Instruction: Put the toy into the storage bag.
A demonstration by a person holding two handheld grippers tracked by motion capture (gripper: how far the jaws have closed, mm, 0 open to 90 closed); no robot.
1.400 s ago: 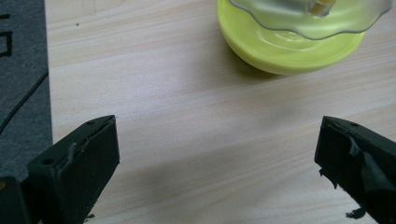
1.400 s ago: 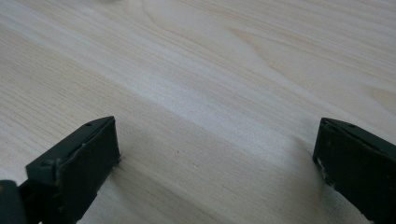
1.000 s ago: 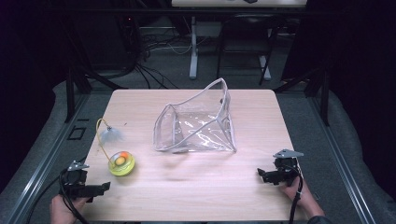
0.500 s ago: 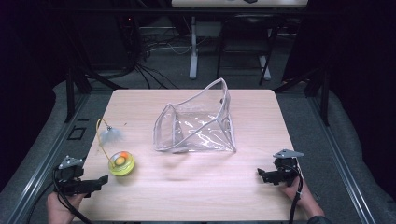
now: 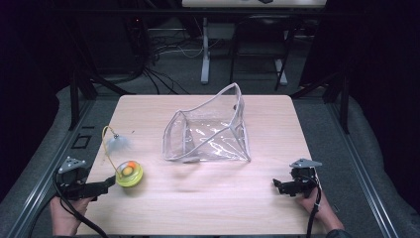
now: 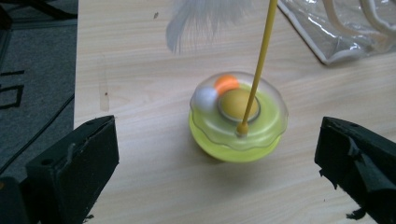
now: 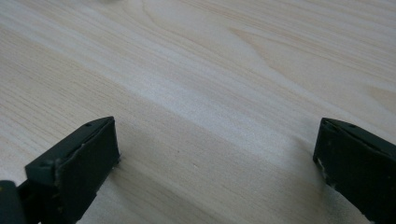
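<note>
A yellow cat toy with a feather wand sits on the wooden table, left of a clear plastic pouch. The left gripper, jaws spread wide, points at the toy from just beside it. The right gripper, jaws wide and empty, rests well right of the toy.

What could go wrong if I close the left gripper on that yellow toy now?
1. The left gripper is open with the yellow toy ahead of its jaws, not yet between them; closing now would likely miss it.
2. The thin yellow wand with its feather rises from the toy; a jaw could snag or bend it.
3. The rounded base may slide on the table toward the clear pouch.
</note>
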